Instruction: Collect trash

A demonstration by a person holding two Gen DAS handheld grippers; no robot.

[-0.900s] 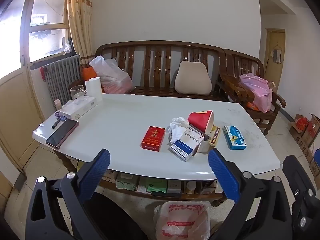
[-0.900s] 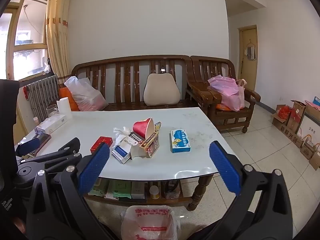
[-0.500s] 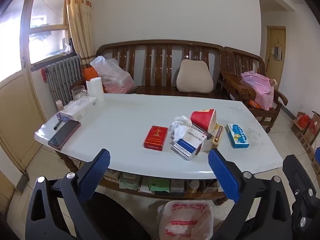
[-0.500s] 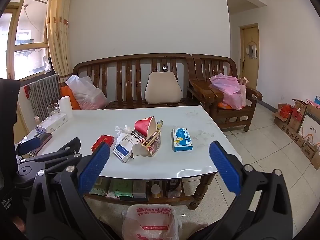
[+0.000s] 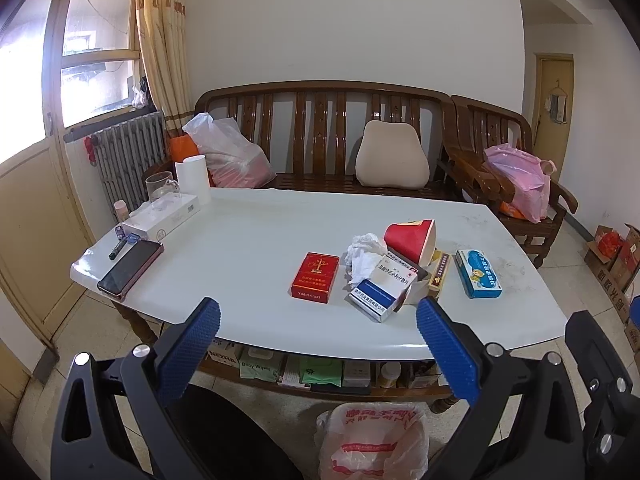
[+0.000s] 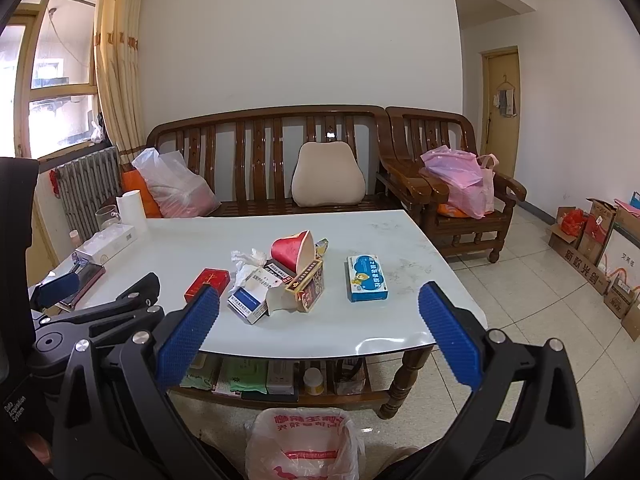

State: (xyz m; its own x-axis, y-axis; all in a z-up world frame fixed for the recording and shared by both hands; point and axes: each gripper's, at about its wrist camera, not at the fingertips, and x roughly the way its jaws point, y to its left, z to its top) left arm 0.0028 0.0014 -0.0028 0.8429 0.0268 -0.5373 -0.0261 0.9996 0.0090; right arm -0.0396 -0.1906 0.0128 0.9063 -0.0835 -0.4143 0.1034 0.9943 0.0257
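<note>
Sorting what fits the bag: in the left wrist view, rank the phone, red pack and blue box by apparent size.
1. Phone
2. Red pack and blue box: look alike, so unranked.

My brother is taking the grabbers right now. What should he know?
Left gripper: open, empty, held before the table's near edge.
Right gripper: open, empty, same.
Trash on the white table: red pack, crumpled tissue, tipped red paper cup, blue-and-white box leaning in the pile, blue box apart on the right.
Bin bag stands open on the floor, in front of the table.
Done: nothing picked up.
Left: every piece into the bag.
</note>
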